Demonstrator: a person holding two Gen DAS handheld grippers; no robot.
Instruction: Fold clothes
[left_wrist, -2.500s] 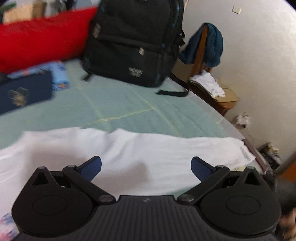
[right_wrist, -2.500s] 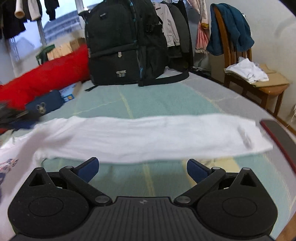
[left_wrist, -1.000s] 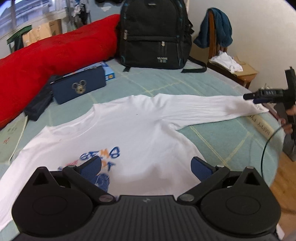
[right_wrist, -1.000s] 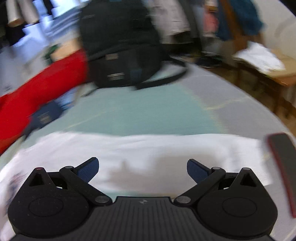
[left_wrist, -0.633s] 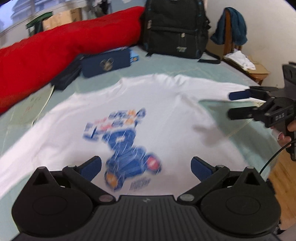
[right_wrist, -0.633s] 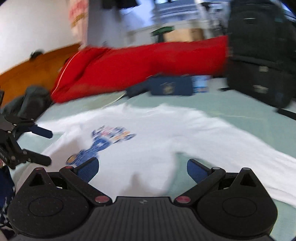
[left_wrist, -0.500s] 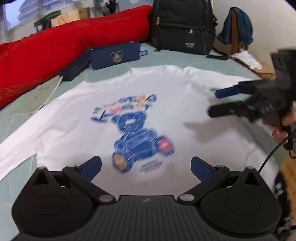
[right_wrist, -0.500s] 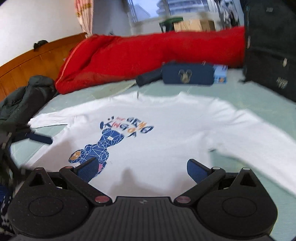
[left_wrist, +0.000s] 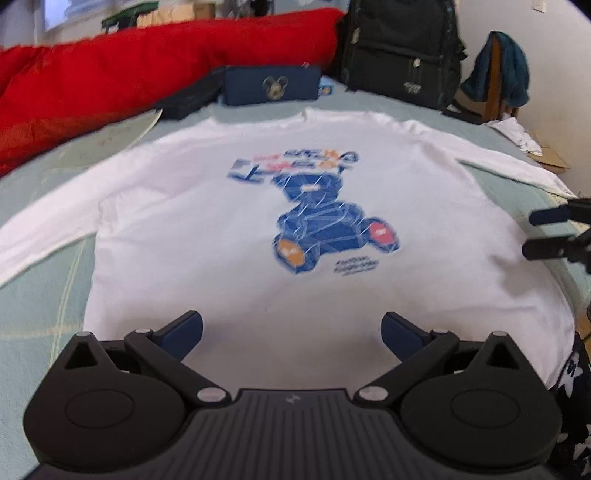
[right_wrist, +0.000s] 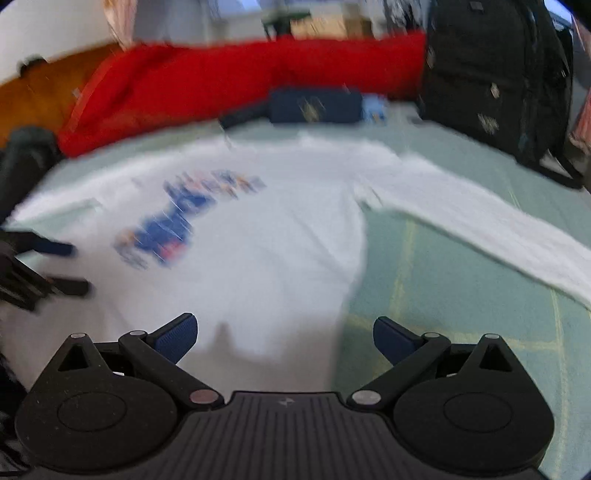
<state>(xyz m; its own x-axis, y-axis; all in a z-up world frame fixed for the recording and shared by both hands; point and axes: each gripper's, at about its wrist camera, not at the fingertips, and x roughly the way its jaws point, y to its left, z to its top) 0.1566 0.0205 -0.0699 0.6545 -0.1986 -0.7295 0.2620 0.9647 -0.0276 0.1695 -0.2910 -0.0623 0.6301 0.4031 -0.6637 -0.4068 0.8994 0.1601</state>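
Shirt (left_wrist: 221, 229) lies flat on the bed (left_wrist: 40, 288), collar at 12 o'clock; my left hand-held gripper (left_wrist: 291, 326) and right hand-held gripper (right_wrist: 284, 330), both spread empty, probably hover over its hem.

A pale green bedcover with thin yellow lines (left_wrist: 44, 280) spans the bed. A long red quilt (left_wrist: 110, 74) lies along its far side, beside a black backpack (left_wrist: 402, 51). A wooden chair draped in teal cloth (left_wrist: 495, 74) stands against the white wall (left_wrist: 554, 55).

Domestic bedroom: bed with pale green sheet (left_wrist: 44, 302), red quilt (left_wrist: 110, 74) along the far side, chair (left_wrist: 495, 85) draped with clothing far right.
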